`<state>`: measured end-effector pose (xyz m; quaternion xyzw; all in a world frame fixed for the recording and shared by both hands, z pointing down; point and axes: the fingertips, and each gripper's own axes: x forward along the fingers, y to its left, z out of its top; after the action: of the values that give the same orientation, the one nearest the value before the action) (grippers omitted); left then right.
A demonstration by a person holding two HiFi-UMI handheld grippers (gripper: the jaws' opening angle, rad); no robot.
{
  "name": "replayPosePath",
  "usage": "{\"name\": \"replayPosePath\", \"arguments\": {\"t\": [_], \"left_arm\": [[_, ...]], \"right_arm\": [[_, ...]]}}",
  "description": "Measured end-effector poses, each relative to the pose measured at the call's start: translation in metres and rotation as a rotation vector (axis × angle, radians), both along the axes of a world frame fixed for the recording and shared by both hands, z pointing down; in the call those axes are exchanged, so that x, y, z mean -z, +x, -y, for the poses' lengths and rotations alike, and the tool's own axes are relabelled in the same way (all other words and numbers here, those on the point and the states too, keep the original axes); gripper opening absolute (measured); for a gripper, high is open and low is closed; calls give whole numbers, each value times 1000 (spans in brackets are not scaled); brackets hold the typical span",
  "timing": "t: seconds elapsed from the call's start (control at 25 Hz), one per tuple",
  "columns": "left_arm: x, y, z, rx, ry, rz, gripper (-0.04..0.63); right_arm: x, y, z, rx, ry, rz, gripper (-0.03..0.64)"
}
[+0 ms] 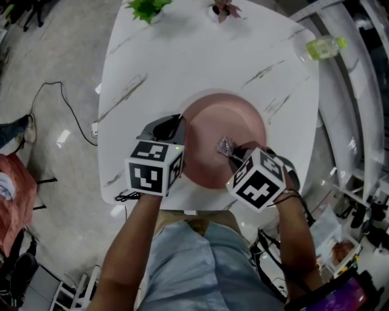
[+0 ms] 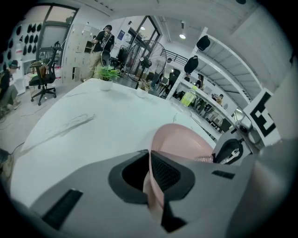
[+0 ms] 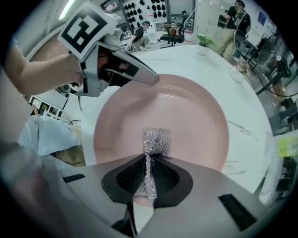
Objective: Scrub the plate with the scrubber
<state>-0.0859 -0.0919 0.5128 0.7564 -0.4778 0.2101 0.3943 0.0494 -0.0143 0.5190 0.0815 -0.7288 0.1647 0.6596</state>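
Observation:
A pink plate (image 1: pixel 216 130) lies on the white marbled table (image 1: pixel 182 61) near its front edge. My left gripper (image 1: pixel 178 124) is shut on the plate's left rim; in the left gripper view the rim (image 2: pixel 156 186) runs between the jaws and the plate (image 2: pixel 179 139) spreads beyond. My right gripper (image 1: pixel 234 153) is shut on a silver mesh scrubber (image 1: pixel 225 146), which rests on the plate's inner surface right of centre. In the right gripper view the scrubber (image 3: pixel 156 142) sticks out of the jaws onto the plate (image 3: pixel 186 116), with the left gripper (image 3: pixel 156 79) at the far rim.
Two small potted plants (image 1: pixel 148 8) (image 1: pixel 223 10) stand at the table's far edge. A green bottle (image 1: pixel 324 47) lies on the shelf rail to the right. Cables trail over the floor at left. People and chairs are in the background of the gripper views.

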Motion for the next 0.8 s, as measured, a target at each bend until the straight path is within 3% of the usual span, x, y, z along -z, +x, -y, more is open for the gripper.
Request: {"name": "replayPosePath", "arguments": {"t": [0.36,0.56,0.8], "left_arm": [[2,2,-1,1,-3,-3,14],[0,1,-4,-5,-10,-1,15],[-1,0,-4,-1,-6,8,15]], "right_arm": [[-2,8,48,-83,68,-25,57],[1,-20,58,23,109,8,57],[2,-50,23,154,88,49,57]]}}
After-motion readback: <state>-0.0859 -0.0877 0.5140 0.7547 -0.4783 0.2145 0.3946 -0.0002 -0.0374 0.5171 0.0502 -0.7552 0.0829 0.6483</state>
